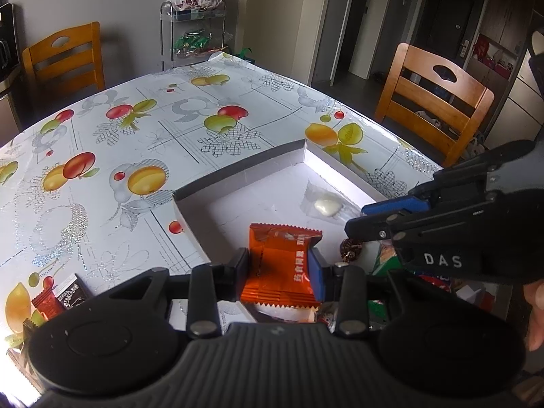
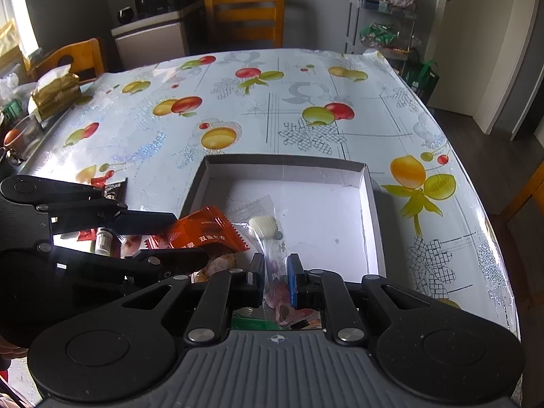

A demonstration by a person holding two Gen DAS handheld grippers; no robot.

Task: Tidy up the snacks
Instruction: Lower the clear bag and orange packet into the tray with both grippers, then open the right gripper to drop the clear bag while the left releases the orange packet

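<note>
Fingers [image 1: 243, 273] pinch crinkly orange packet [image 1: 280, 265]; shallow white cardboard box [image 2: 370, 217] beyond.

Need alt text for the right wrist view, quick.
The right tool pinches a clear candy wrapper over a shallow white box. At left, the left tool holds an orange packet over the box's near corner, on a fruit-print tablecloth.
</note>
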